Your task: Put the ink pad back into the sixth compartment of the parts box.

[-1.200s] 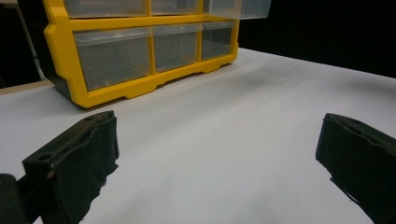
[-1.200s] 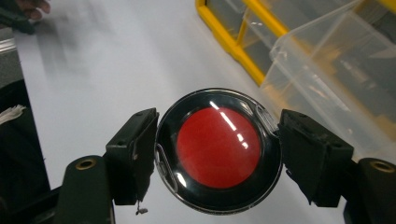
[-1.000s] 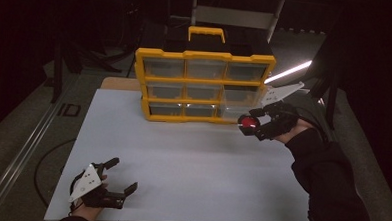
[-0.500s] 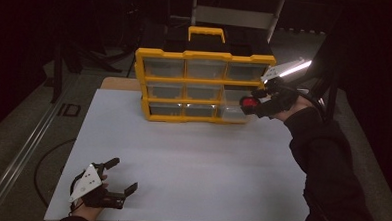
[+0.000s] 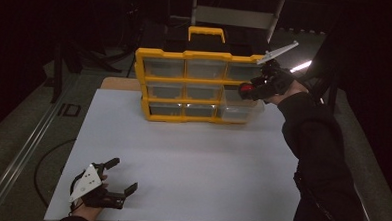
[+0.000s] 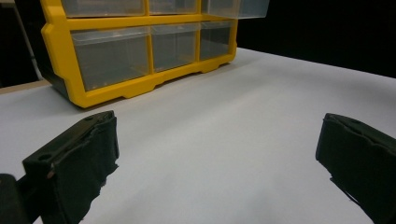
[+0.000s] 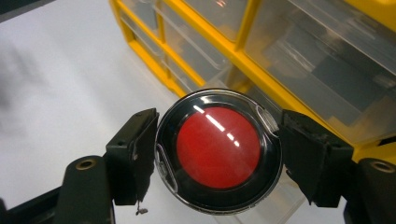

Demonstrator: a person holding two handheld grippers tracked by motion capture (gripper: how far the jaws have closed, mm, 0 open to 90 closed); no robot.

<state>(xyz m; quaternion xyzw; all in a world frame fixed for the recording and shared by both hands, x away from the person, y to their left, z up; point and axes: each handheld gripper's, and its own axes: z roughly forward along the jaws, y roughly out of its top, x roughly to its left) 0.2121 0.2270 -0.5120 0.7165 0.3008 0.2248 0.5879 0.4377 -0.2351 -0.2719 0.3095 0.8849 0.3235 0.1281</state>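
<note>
Since a second ago my right gripper (image 5: 248, 90) has risen from the desk (image 5: 192, 155) to the yellow drawer cabinet (image 5: 195, 83), its jaws clamped on the round red-centred disc (image 7: 218, 150), held over the pulled-out bottom-right drawer (image 5: 241, 111). My left gripper (image 5: 112, 179), well in front of the cabinet, rests with jaws spread wide, gripping nothing.

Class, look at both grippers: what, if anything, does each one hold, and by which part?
The right gripper holds a round red-centred disc, clamped by opposite sides of its black rim. The left gripper is open and holds nothing.
</note>
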